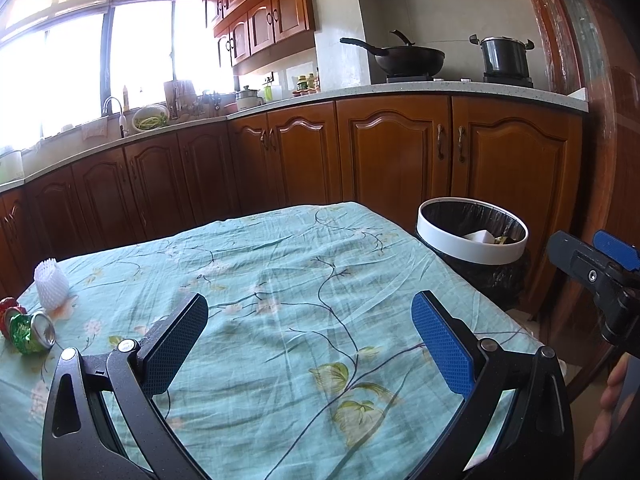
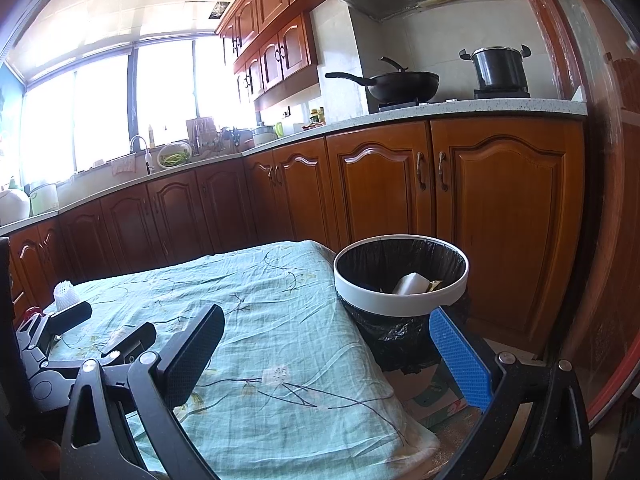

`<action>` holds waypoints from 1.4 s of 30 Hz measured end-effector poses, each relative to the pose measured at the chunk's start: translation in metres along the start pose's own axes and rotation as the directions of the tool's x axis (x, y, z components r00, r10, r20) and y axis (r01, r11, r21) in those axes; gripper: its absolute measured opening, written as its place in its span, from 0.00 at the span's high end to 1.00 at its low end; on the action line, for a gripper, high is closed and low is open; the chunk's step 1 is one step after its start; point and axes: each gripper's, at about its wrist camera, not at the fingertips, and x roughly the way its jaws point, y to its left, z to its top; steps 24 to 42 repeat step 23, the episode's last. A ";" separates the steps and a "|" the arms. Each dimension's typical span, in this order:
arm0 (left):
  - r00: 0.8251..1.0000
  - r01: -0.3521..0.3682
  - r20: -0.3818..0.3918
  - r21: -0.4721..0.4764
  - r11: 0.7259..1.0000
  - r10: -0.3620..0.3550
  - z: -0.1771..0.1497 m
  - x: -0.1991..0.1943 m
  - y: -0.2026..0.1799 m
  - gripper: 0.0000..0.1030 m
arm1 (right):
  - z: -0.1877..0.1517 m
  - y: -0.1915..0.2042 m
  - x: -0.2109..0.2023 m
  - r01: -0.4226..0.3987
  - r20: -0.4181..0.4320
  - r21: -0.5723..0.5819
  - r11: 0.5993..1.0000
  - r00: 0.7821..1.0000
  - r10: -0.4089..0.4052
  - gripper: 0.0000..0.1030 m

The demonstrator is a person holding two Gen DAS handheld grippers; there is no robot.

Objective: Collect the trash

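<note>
A crushed green can (image 1: pixel 33 331) lies at the table's left edge, beside a red wrapper (image 1: pixel 8 309) and a white foam fruit net (image 1: pixel 51 284) (image 2: pixel 66 294). A white-rimmed trash bin (image 1: pixel 472 236) (image 2: pixel 401 278) lined with a black bag stands off the table's far right corner, holding white and yellowish scraps. My left gripper (image 1: pixel 310 344) hovers open over the middle of the floral tablecloth (image 1: pixel 280 280), holding nothing. My right gripper (image 2: pixel 326 356) is open and empty above the table's right edge, just short of the bin. The other view shows each gripper (image 1: pixel 600 264) (image 2: pixel 84 328) at its side.
Wooden cabinets (image 1: pixel 360 152) and a stone counter (image 1: pixel 440 90) run behind the table, with a wok (image 1: pixel 408 58) and a pot (image 1: pixel 504 56) on the stove. A sink and faucet (image 1: pixel 114 110) sit under the bright window. A hand (image 1: pixel 608 408) shows at the right.
</note>
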 end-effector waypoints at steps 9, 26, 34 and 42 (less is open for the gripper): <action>1.000 0.000 -0.001 0.001 1.000 0.000 0.000 0.001 0.000 0.00 | -0.001 -0.001 0.002 -0.001 -0.005 0.007 1.000 1.000 0.001 0.00; 1.000 0.019 0.001 0.001 1.000 -0.019 0.000 0.001 0.002 0.00 | -0.002 -0.005 0.006 0.002 -0.011 0.019 1.000 1.000 -0.001 0.00; 1.000 0.019 0.001 0.001 1.000 -0.019 0.000 0.001 0.002 0.00 | -0.002 -0.005 0.006 0.002 -0.011 0.019 1.000 1.000 -0.001 0.00; 1.000 0.019 0.001 0.001 1.000 -0.019 0.000 0.001 0.002 0.00 | -0.002 -0.005 0.006 0.002 -0.011 0.019 1.000 1.000 -0.001 0.00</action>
